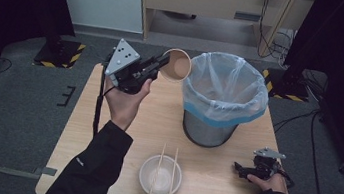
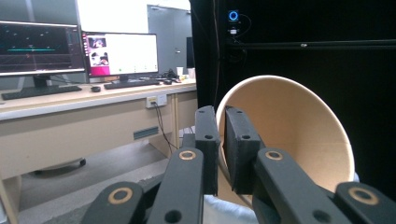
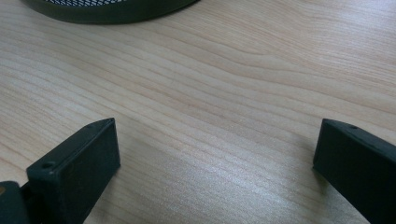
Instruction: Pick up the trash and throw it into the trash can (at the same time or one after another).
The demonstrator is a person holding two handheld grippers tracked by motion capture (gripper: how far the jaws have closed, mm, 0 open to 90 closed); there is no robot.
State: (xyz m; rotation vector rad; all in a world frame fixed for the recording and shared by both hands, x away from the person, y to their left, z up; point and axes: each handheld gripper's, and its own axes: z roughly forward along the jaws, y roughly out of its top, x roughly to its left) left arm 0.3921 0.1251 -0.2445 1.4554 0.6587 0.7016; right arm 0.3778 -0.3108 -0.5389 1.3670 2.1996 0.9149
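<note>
Left tongs (image 1: 163, 65) pinch the rim of a tipped paper cup (image 1: 176, 65), held in the air beside the lined bin (image 1: 224, 100). Right tongs (image 1: 238, 167) gape, holding nothing, low over the counter (image 1: 229, 185). Chopsticks (image 1: 164, 174) lie across a white bowl (image 1: 160, 176). Left gripper view shows the cup's bare inside.

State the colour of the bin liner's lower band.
Blue, on the bin liner; the high view shows it best.

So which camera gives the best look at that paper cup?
The high view: the paper cup shows whole, tipped on its side beside the lined bin, pinched by the left tool. The left gripper view shows its rim and inside close up; the right gripper view faces bare table.
</note>
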